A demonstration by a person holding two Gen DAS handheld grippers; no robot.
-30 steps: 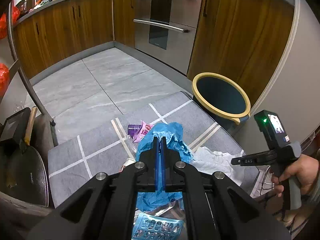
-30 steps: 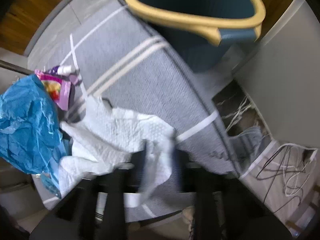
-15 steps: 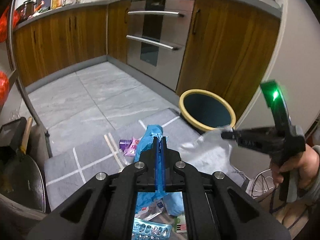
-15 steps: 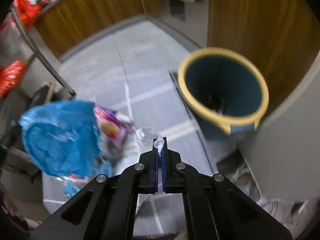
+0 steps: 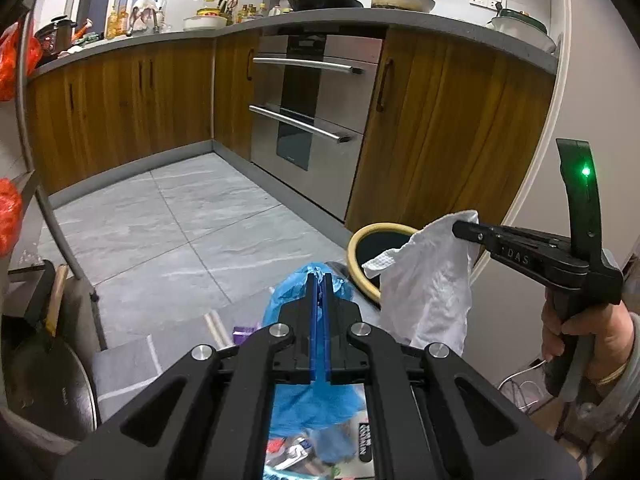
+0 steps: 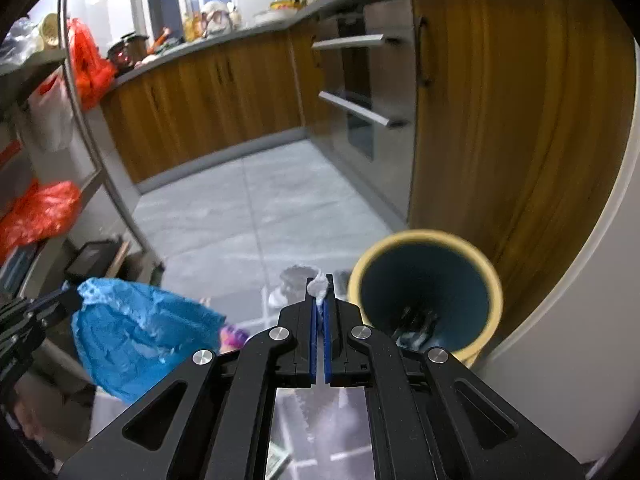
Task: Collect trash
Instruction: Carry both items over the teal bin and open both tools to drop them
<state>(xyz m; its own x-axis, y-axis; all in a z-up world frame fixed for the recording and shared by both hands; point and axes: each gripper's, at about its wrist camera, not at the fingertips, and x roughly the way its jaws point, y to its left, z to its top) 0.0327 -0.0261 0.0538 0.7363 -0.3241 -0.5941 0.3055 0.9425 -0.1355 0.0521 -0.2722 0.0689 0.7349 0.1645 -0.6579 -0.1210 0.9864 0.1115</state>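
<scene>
My left gripper (image 5: 320, 276) is shut on a crumpled blue plastic bag (image 5: 298, 400) that hangs below it; the bag also shows in the right wrist view (image 6: 132, 336). My right gripper (image 6: 319, 280) is shut on a white paper towel (image 5: 428, 280), which hangs in the air in front of the bin; only a tuft (image 6: 319, 283) shows between its own fingers. The bin (image 6: 424, 300) is dark blue with a yellow rim, stands by the wooden cabinet, and holds some dark trash. In the left wrist view the bin (image 5: 362, 244) is partly hidden by the towel.
More wrappers lie on the grey striped mat (image 5: 120, 364) below: a purple packet (image 5: 242, 334) and printed packets (image 5: 292, 450). A steel oven (image 5: 308, 128) and wooden cabinets (image 5: 120, 104) line the far wall. A wok (image 5: 44, 384) and rack pole (image 5: 56, 224) stand left. Cables (image 5: 520, 392) lie right.
Both grippers have risen from the mat. The right gripper took hold of the white paper towel and lifted it up beside the bin. The blue bag rose with the left gripper.
</scene>
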